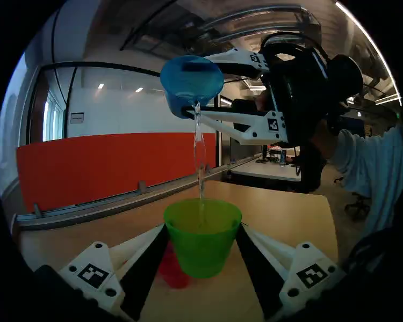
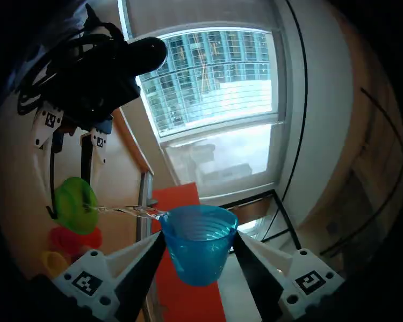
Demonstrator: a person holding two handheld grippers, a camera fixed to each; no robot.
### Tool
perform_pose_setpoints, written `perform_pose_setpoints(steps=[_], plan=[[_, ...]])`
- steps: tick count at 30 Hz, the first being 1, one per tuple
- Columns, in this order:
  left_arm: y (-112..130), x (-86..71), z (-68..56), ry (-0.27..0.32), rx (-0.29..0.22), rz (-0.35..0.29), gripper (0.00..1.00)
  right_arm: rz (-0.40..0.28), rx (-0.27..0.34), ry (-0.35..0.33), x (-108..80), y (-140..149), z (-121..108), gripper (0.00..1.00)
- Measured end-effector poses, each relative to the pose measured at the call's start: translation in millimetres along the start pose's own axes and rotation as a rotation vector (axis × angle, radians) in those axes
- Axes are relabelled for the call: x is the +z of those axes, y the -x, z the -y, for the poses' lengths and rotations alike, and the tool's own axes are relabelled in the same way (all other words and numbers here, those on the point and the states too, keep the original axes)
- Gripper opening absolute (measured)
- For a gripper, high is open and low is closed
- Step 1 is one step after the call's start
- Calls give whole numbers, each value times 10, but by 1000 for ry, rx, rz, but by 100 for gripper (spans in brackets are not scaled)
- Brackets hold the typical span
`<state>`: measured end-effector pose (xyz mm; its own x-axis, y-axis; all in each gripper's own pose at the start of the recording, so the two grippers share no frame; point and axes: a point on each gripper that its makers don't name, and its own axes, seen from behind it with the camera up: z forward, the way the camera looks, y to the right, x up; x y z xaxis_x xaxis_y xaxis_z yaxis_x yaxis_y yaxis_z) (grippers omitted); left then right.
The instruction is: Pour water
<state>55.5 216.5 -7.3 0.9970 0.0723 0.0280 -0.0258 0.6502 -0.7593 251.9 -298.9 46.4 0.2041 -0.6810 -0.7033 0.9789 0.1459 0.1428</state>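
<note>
In the left gripper view, the left gripper (image 1: 201, 232) is clamped on a green cup (image 1: 201, 249), one finger pressing each side just under the rim. The green cup is translucent plastic, tapered toward its base, upright and held just above the pale wooden table (image 1: 287, 209). At 12 o'clock from it, well above, the right gripper (image 2: 199, 236) grips a blue cup (image 2: 199, 260) between both fingers. This cup is also translucent, with faint rings around its wall, and it is tipped so its mouth faces the left camera. A thin, clear stream of water (image 1: 199, 150) leaves its lower lip and falls straight into the green cup's open mouth.

At 8 o'clock from the green cup, partly hidden behind it and the left finger, a red cup (image 1: 172, 271) stands on the table. In the right gripper view, a yellow cup (image 2: 55, 263) lies at 7 o'clock from the red one, close beside it. A pale sleeve (image 1: 371, 161) shows at 3 o'clock in the left gripper view, and an orange wall panel (image 1: 110, 166) runs behind the table at 9 o'clock.
</note>
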Motion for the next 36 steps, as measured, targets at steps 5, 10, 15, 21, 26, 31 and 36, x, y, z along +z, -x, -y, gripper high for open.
perform_pose_setpoints(steps=[5, 10, 15, 21, 26, 31, 36], plan=[[12, 0, -5, 2, -1, 1, 85, -2, -16, 1, -6, -19, -14, 88], [11, 4, -17, 2, 3, 4, 85, 1, -44, 5, -8, -20, -37, 88], [1, 9, -32, 5, 2, 0, 85, 1, -65, 7, -16, -36, -60, 88], [4, 24, -48, 8, 3, 2, 85, 4, -96, 11, -15, -30, -116, 88], [-9, 28, -64, 10, 7, 2, 85, 5, -122, 15, -19, -29, -137, 88], [-12, 28, -66, 11, 8, 2, 85, 5, -150, 17, -10, -21, -148, 88], [-17, 26, -51, 8, 10, 2, 85, 8, -191, 18, -5, -22, -152, 88]])
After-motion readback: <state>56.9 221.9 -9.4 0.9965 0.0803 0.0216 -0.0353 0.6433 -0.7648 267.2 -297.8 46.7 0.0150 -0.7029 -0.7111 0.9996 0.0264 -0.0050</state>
